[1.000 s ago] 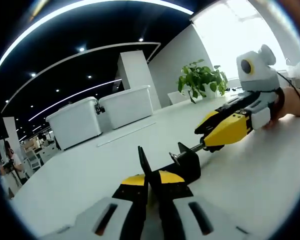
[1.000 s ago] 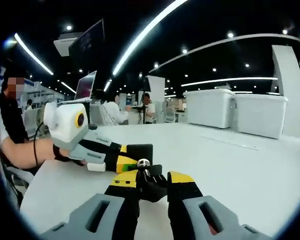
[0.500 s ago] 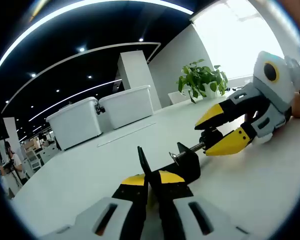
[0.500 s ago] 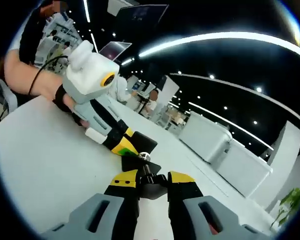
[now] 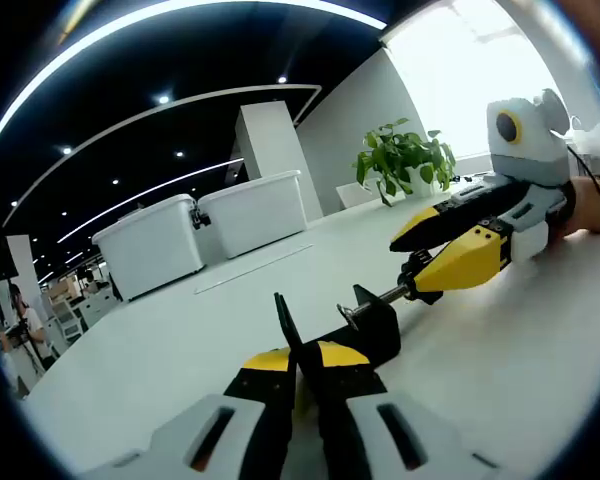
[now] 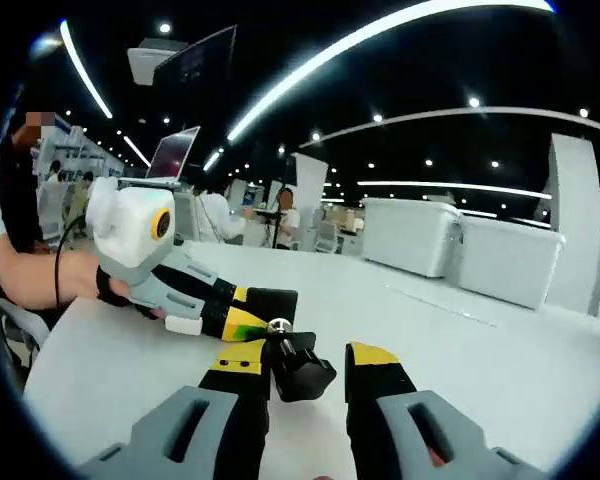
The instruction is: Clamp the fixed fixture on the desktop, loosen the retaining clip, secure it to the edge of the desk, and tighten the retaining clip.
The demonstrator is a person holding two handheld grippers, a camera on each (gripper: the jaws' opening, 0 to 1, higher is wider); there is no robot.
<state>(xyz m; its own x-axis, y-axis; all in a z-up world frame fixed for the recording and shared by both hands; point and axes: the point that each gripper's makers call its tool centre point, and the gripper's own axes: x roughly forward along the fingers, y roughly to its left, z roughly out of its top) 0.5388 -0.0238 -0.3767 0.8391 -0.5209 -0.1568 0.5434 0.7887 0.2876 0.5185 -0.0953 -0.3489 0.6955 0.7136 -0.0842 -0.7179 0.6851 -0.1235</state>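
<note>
A black clamp fixture (image 5: 375, 335) lies on the white desk (image 5: 520, 380), its thin plate standing up between the yellow tips of my left gripper (image 5: 298, 355), which is shut on it. Its screw (image 5: 372, 300) runs right to a black knob (image 5: 413, 278). My right gripper (image 5: 408, 263) reaches in from the right with its jaws on either side of that knob. In the right gripper view the knob (image 6: 302, 372) sits between the jaws of my right gripper (image 6: 305, 355), with a small gap on the right side. Beyond it, my left gripper (image 6: 248, 318) holds the fixture's plate (image 6: 275, 298).
Two white lidded bins (image 5: 150, 245) (image 5: 255, 210) stand at the back of the desk, and a potted plant (image 5: 400, 160) is by the bright window. A person's hand (image 6: 65, 280) carries the left gripper. People sit at desks (image 6: 215, 215) behind.
My right gripper has rolled back from its tilted pose to level, and its jaws stand a little wider around the knob. The left gripper and the fixture have stayed put.
</note>
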